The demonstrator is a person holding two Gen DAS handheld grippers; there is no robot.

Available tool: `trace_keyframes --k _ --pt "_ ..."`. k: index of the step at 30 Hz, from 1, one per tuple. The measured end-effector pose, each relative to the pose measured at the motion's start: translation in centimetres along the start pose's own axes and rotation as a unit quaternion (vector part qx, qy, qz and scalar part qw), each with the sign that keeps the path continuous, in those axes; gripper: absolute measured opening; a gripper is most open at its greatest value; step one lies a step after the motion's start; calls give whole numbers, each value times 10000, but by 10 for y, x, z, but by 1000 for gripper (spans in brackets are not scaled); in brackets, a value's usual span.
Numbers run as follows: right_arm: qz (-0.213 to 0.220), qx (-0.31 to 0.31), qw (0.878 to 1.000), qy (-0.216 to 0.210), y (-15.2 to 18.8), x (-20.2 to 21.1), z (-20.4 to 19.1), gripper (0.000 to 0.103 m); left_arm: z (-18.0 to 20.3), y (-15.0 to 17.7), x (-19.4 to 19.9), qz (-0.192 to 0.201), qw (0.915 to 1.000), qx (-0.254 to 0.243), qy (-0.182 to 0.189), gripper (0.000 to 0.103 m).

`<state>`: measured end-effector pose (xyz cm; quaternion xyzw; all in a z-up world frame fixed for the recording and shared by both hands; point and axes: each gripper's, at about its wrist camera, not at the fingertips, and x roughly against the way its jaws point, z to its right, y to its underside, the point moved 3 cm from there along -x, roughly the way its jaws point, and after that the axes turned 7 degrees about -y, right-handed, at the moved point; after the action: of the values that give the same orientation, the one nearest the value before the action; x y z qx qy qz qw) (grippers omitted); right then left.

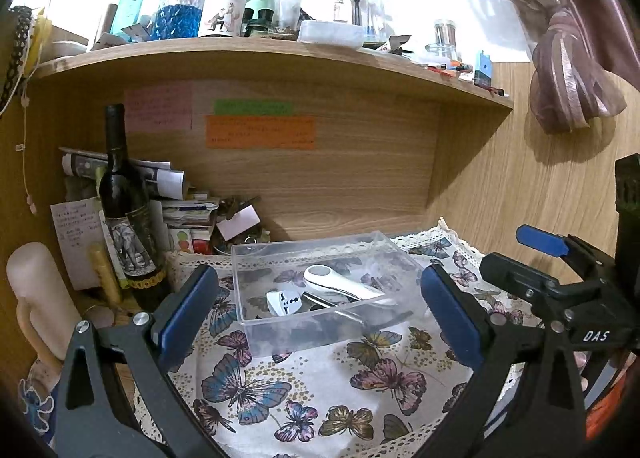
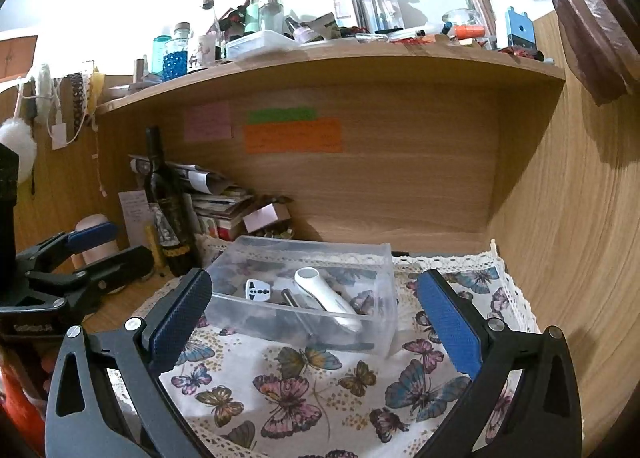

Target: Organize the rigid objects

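A clear plastic box (image 1: 280, 332) (image 2: 376, 334) stands on the butterfly cloth (image 1: 320, 386) (image 2: 304, 386). Inside it lie a white handheld device (image 1: 340, 284) (image 2: 324, 294), a white plug adapter (image 1: 285, 302) (image 2: 258, 290) and a dark metal tool (image 2: 289, 297). My left gripper (image 1: 318, 314) is open and empty, its jaws either side of the box and short of it. My right gripper (image 2: 316, 318) is open and empty, also in front of the box. The right gripper shows at the right edge of the left wrist view (image 1: 516, 254); the left gripper shows at the left of the right wrist view (image 2: 116, 244).
A dark wine bottle (image 1: 124, 210) (image 2: 166, 210), stacked papers (image 1: 180, 202) and a pale candle (image 1: 36, 298) crowd the back left. A wooden shelf (image 1: 260, 54) (image 2: 320, 62) overhead carries several bottles and jars. A wooden wall (image 2: 568, 218) closes the right side.
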<state>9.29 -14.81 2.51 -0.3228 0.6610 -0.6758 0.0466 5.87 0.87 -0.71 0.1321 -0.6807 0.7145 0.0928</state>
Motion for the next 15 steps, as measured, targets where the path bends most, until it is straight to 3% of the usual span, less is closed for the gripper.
trace_keyframes --k 15 --pt "51 -54 10000 9 -2 2 4 103 -1 0 -1 20 10000 45 -75 103"
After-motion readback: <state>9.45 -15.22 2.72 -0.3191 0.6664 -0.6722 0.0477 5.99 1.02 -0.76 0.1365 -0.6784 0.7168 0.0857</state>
